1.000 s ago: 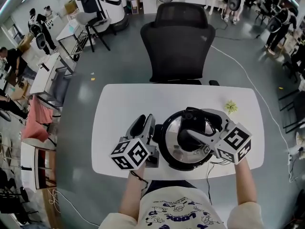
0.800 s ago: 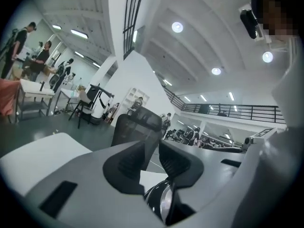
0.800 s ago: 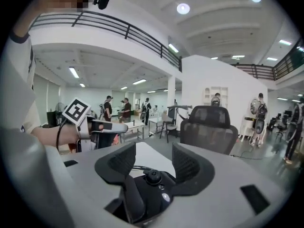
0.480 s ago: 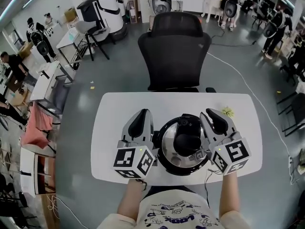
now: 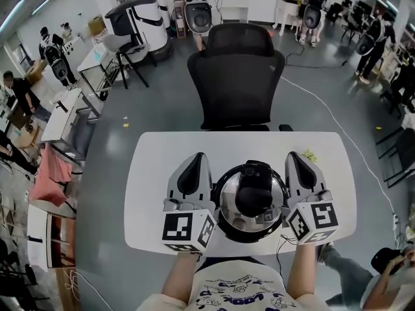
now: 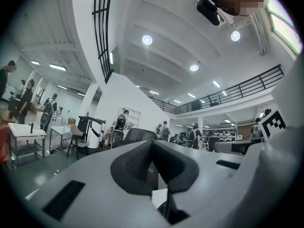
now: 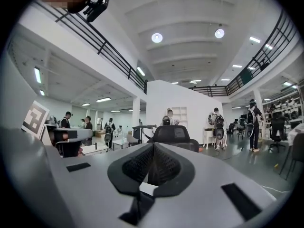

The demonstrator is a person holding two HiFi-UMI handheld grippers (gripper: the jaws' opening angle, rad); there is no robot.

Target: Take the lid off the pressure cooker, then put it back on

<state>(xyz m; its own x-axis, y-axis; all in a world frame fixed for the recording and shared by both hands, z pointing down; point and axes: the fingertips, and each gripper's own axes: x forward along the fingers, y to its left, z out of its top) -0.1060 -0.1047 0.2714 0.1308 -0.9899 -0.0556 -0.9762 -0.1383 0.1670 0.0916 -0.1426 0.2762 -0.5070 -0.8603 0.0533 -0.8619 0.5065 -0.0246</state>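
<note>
The pressure cooker (image 5: 228, 181) sits in the middle of the near half of the white worktop (image 5: 152, 173), its shiny lid (image 5: 230, 207) on top with a black handle (image 5: 254, 193) across it. Whether the lid is locked cannot be told. The head view looks almost straight down, so the pot's wall is hidden under the lid, and its flanks are partly covered by the two grippers.

The left gripper (image 5: 196, 161) is held just left of the cooker and the right gripper (image 5: 297, 158) just right of it, both pointing away from the person. Whether either touches the pot cannot be made out. Each gripper's jaws have just been closing and are now clenched, with nothing between them: the left gripper view shows the dark pads (image 6: 135, 167) pressed together, and so does the right gripper view (image 7: 137, 165). Only a white sliver of worktop shows below the jaws.

A small yellow-green thing (image 5: 310, 155) lies behind the right gripper, half covered and too small to name. A thin cable (image 5: 280, 246) drops off the near edge.

A black office chair (image 5: 237, 83) stands at the far side of the worktop. Around it is a large hall with a grey floor (image 5: 162, 83), desks on the left and several people standing. Above are a railed gallery (image 7: 109, 56) and round ceiling lights (image 7: 157, 37).
</note>
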